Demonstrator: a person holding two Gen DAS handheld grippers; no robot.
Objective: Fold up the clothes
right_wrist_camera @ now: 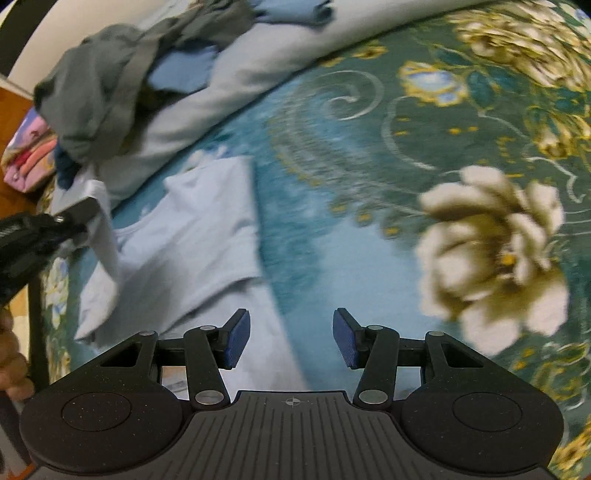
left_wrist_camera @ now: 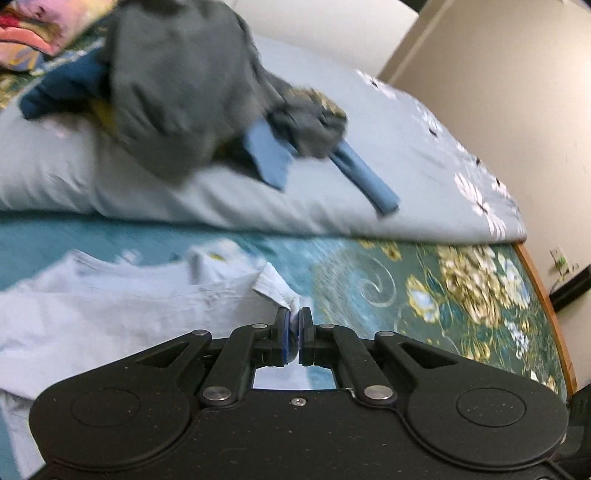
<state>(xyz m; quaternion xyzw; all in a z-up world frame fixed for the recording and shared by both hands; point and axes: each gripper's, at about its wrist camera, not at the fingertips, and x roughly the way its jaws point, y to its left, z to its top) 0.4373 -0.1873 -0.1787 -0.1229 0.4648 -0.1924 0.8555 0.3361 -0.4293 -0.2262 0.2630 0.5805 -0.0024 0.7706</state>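
A pale blue shirt point(left_wrist_camera: 110, 317) lies partly folded on the teal floral bedspread point(left_wrist_camera: 461, 295). My left gripper point(left_wrist_camera: 294, 325) is shut on a corner of the shirt and lifts it slightly. In the right wrist view the shirt point(right_wrist_camera: 192, 236) lies left of centre, and the left gripper point(right_wrist_camera: 79, 214) holds its raised edge at far left. My right gripper point(right_wrist_camera: 291, 338) is open and empty, hovering over the shirt's right edge and the bedspread.
A light blue quilt point(left_wrist_camera: 332, 184) lies folded across the bed behind the shirt, with a heap of grey point(left_wrist_camera: 177, 92) and blue point(left_wrist_camera: 273, 158) clothes on it. A colourful cushion point(left_wrist_camera: 26, 33) sits at far left. The bed's wooden edge point(left_wrist_camera: 546, 295) and a wall are at right.
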